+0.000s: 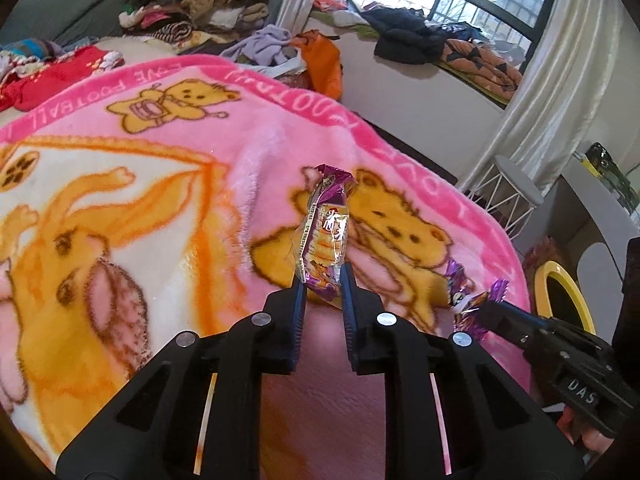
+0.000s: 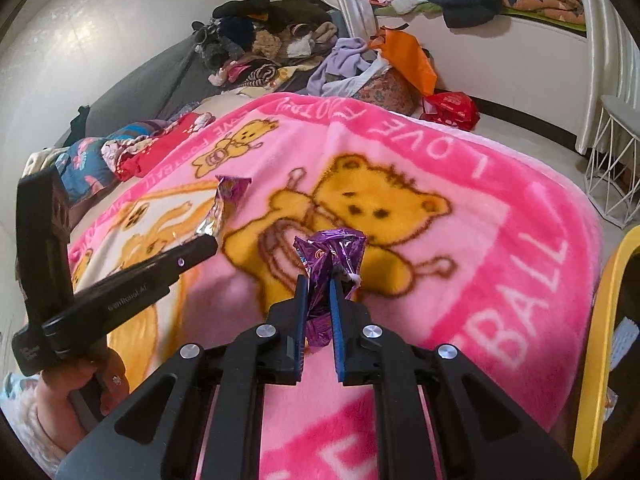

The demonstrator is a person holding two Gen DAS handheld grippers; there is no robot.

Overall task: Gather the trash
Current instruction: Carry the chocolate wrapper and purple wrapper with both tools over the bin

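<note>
My left gripper (image 1: 322, 280) is shut on a purple and orange snack wrapper (image 1: 326, 232) and holds it upright above a pink bear blanket (image 1: 256, 148). My right gripper (image 2: 319, 284) is shut on a crumpled purple foil wrapper (image 2: 330, 258) above the same blanket (image 2: 440, 160). In the left wrist view the right gripper (image 1: 486, 306) shows at the lower right with its purple wrapper (image 1: 466, 298). In the right wrist view the left gripper (image 2: 208, 244) shows at the left with its wrapper (image 2: 224, 204).
A yellow-rimmed bin (image 1: 568, 292) stands at the right, beside the bed; its rim also shows in the right wrist view (image 2: 600, 344). A white wire stool (image 1: 516, 188) stands by the curtain. Piled clothes (image 1: 208, 8) and an orange bag (image 2: 404, 58) lie beyond the blanket.
</note>
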